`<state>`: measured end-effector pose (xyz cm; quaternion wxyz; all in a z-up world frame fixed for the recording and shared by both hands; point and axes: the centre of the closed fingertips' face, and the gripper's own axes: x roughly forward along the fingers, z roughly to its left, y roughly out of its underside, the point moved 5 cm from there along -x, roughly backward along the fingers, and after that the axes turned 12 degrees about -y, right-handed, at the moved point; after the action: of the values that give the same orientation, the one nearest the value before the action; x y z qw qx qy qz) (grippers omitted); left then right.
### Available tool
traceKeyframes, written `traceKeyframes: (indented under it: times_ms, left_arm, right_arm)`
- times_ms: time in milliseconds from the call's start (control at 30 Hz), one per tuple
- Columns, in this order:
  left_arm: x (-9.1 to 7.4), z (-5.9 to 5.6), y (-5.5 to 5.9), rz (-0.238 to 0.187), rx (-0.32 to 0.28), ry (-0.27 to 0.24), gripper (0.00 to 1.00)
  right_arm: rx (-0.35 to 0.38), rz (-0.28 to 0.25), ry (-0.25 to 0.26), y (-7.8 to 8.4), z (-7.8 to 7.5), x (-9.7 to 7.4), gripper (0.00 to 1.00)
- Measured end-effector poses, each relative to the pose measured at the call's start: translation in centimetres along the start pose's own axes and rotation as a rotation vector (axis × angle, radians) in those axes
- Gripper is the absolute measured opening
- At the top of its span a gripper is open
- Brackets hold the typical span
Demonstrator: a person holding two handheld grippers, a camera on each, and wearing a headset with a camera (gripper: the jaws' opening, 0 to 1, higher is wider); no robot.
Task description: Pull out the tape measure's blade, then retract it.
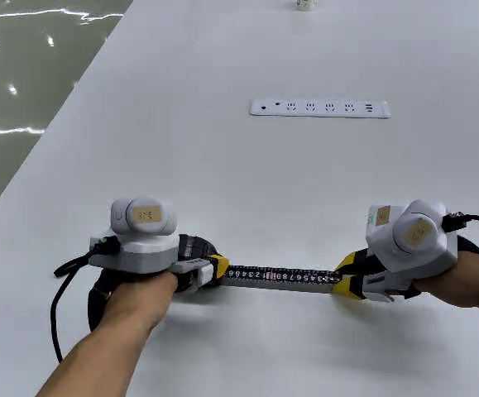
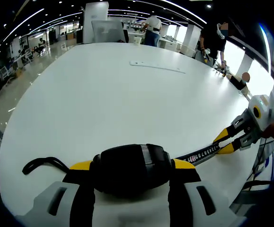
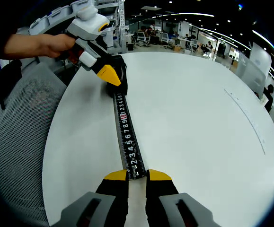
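Note:
The black tape measure case (image 1: 196, 252) rests on the white table (image 1: 247, 182), and my left gripper (image 1: 206, 265) is shut on it. In the left gripper view the case (image 2: 132, 168) sits between the yellow-tipped jaws of the left gripper (image 2: 132, 165). The dark blade (image 1: 280, 276) with white numbers is pulled out to the right, flat just over the table. My right gripper (image 1: 344, 277) is shut on the blade's end. The right gripper view looks along the blade (image 3: 126, 137) from the right gripper (image 3: 137, 176) to the case (image 3: 120, 71).
A white power strip (image 1: 319, 108) lies at the far middle of the table. The table's left edge runs diagonally beside a glossy floor (image 1: 16, 99). A black cable (image 1: 57, 298) trails from the left gripper. A mesh chair (image 3: 18, 123) stands beside the table.

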<state>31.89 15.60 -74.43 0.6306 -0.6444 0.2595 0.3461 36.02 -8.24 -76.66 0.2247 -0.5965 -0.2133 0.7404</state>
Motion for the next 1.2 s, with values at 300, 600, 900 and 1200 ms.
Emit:
traceKeyframes:
  times_ms: [300,600,900,1200]
  left_arm:
    - [0.0,0.0,0.0,0.003,0.000,0.003,0.58]
    - [0.0,0.1,0.0,0.005,0.000,0.007,0.58]
    - [-0.1,0.1,0.0,0.010,-0.003,0.012,0.58]
    - [0.0,0.1,0.0,0.010,-0.002,0.012,0.58]
  right_arm:
    - [0.001,-0.008,-0.004,-0.8,0.1,0.6,0.10]
    - [0.002,-0.019,-0.009,-1.4,0.2,1.2,0.10]
    - [0.000,-0.030,-0.018,-2.2,0.2,1.7,0.10]
    - [-0.002,-0.036,-0.021,-2.8,0.1,2.3,0.10]
